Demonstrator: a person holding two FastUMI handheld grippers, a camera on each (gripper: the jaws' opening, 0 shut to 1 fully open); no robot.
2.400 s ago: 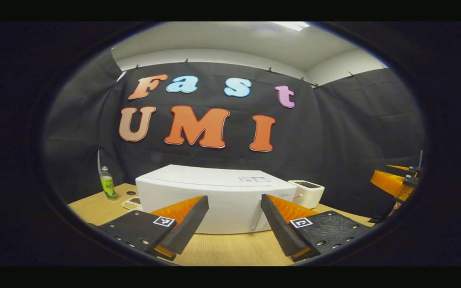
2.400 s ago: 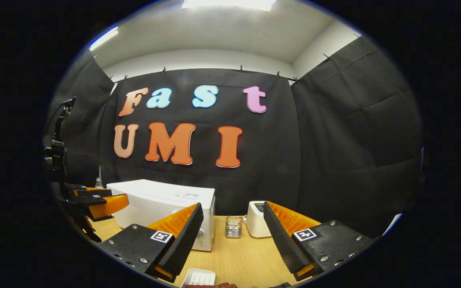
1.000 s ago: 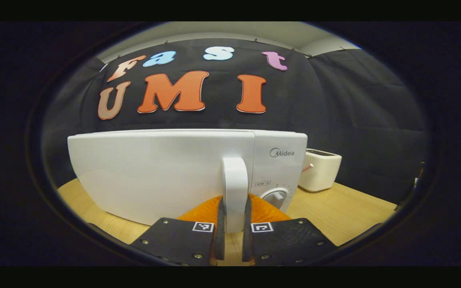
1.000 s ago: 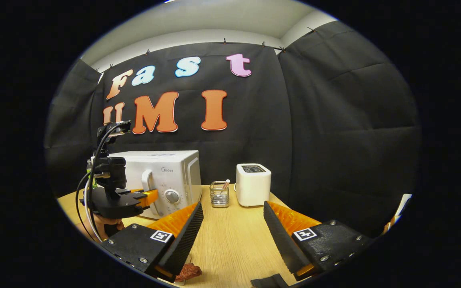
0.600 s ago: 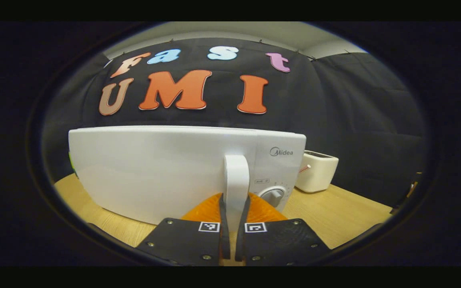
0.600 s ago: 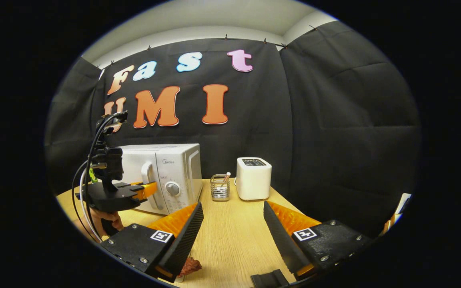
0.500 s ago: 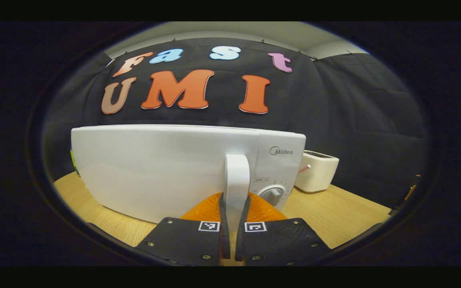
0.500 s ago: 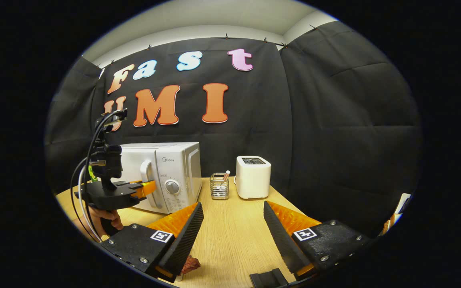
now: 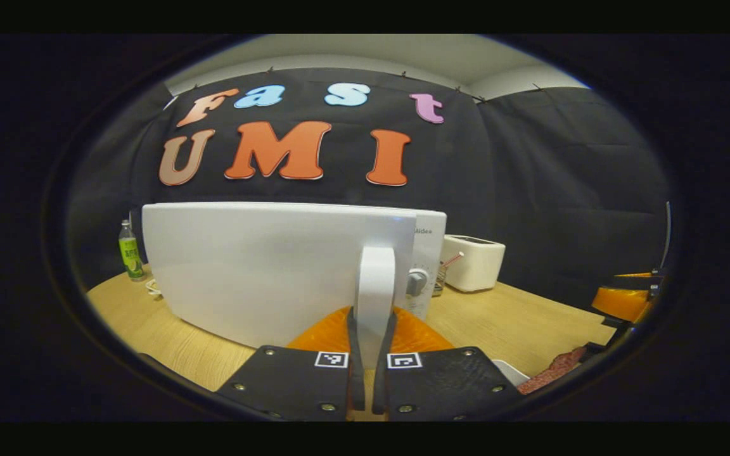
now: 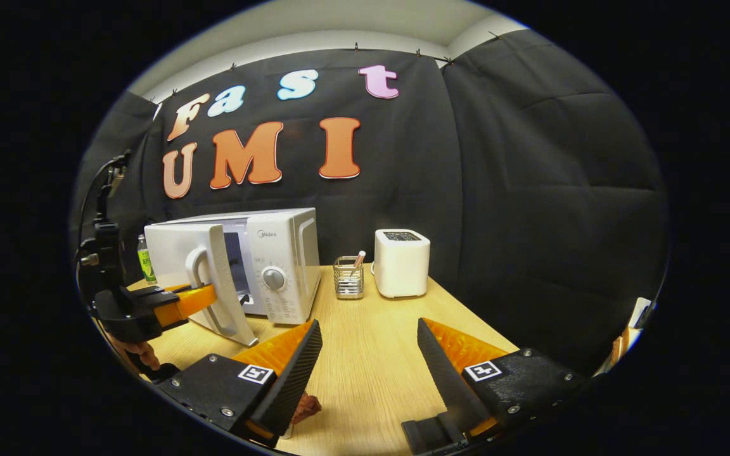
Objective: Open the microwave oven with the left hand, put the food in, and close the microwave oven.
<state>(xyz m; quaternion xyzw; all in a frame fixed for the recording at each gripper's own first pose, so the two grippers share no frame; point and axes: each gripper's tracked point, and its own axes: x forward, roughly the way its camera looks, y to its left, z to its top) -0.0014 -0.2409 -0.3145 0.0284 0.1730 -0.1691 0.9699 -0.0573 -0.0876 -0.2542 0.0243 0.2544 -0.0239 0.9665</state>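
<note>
The left gripper [image 9: 368,354] is clamped on the door handle [image 9: 376,297] of the microwave oven [image 10: 279,266], near the surface's far left corner. The door [image 10: 197,278] is part-open, where a second ago it was shut. The right gripper [image 10: 365,373] hangs wide open and empty over the food [image 10: 305,407] at the near edge; loading and closing remain.

A white microwave [image 10: 279,266] stands on the wooden bench [image 10: 371,373]. Its door [image 9: 263,266] is swung partly open on its left hinge, leaving a gap that shows the dark inside beside the control panel with its round dial [image 10: 273,278]. The upright white door handle [image 9: 376,297] sits on the door's free edge. A reddish-brown piece of food [image 10: 305,405] lies on the bench, well apart from the microwave.
</note>
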